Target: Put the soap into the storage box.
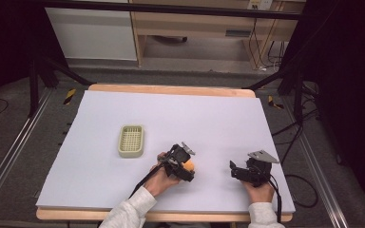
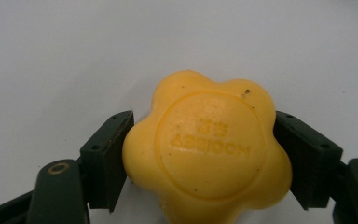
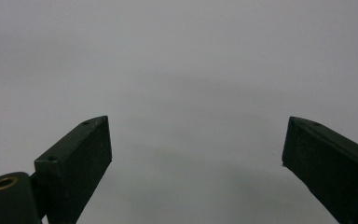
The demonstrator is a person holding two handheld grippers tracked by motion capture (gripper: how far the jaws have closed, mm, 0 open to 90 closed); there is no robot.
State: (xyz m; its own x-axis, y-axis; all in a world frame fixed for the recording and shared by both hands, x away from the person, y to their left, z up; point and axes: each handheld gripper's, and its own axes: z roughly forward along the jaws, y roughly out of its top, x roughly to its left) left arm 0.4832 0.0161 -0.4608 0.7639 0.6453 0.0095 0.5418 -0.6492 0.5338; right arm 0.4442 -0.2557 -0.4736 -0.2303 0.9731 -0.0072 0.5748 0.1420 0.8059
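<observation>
A yellow flower-shaped soap (image 2: 207, 149) with embossed lettering lies on the white table sheet, and both jaws of my left gripper (image 2: 200, 156) press against its sides. From above, the soap (image 1: 189, 166) peeks out orange-yellow under the left gripper (image 1: 186, 167) near the table's front middle. A pale green slotted soap tray (image 1: 131, 140) sits to the left of it, apart from the gripper. My right gripper (image 1: 233, 170) rests low at the front right. In the right gripper view its jaws stand wide apart around the right gripper's (image 3: 196, 154) bare gap.
The white sheet (image 1: 171, 118) covers a wooden table (image 1: 171, 89) whose edge shows at the back and front. Black stand legs and cables lie on the floor to both sides. A wooden desk stands behind.
</observation>
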